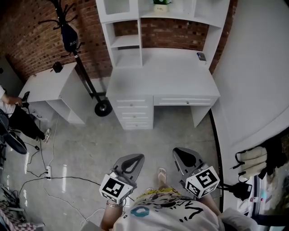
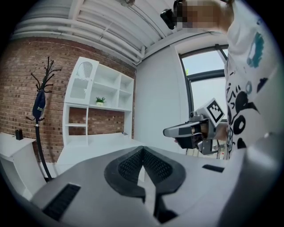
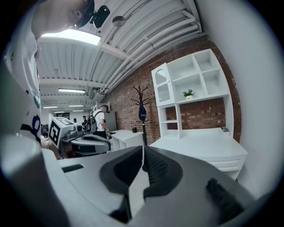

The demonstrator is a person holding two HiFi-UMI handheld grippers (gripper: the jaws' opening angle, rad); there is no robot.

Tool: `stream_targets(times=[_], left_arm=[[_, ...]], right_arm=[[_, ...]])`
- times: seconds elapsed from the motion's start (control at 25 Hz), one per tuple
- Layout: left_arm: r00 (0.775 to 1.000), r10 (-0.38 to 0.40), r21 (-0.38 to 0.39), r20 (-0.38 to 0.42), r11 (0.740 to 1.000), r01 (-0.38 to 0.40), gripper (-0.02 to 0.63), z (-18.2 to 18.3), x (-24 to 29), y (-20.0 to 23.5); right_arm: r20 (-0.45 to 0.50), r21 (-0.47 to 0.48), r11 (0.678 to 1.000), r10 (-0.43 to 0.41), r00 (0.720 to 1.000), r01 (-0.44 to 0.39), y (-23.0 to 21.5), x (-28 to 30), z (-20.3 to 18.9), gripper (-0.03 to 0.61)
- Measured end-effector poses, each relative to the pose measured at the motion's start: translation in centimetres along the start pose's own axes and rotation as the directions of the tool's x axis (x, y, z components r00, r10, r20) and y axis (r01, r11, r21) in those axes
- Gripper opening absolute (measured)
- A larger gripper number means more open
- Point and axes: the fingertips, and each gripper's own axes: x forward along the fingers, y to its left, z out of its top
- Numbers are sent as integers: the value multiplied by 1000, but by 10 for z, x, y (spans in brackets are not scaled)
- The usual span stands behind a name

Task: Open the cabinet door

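Both grippers are clenched with nothing between the jaws: the left gripper (image 1: 134, 159) at 7 o'clock in the head view and the right gripper (image 1: 181, 154) at 5 o'clock, side by side above the floor (image 1: 90, 149). The cabinet door (image 3: 163, 86) sits at the top left of the white desk (image 1: 162, 76) shelving, at 12 o'clock, well apart from both grippers.

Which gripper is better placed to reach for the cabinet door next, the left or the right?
Left, probably. Both grippers are shut, empty and far from the desk, but the cabinet door sits at the hutch's upper left, more in line with the left gripper than the right gripper.
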Motion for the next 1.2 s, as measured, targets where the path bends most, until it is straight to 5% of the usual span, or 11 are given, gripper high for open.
stream_targets(times=[0.52,1.2], left_arm=[[999,29,32,39,999,-30,14,43,92,41],[998,53,33,29,998,-54,14,50,175,61]], right_arm=[[44,-16,999,51,998,-51,-82,48,40,29],[63,6,992,122,991,-123,-149,79,50,29]])
